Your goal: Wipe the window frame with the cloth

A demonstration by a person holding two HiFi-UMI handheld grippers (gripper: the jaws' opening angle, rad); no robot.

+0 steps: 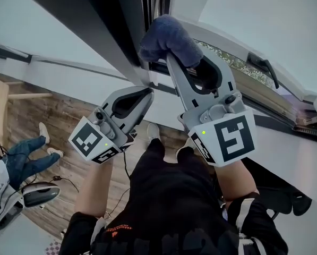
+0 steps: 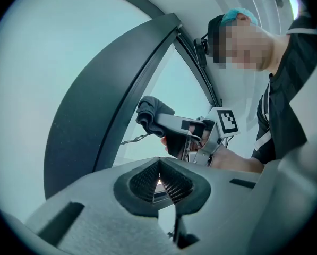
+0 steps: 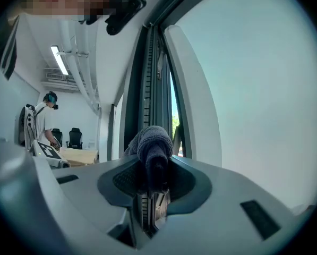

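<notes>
Right gripper (image 1: 175, 62) pinches the cloth (image 1: 166, 36), a thick, nubbly dark-blue wad bulging past its tips. Just ahead is the window frame (image 1: 121, 36), smooth, dark and straight-edged; contact looks likely. Left gripper (image 1: 141, 93) is pressed together on nothing, beside the right. I judge wiping under way; no streaks show which stretches are finished.
</notes>
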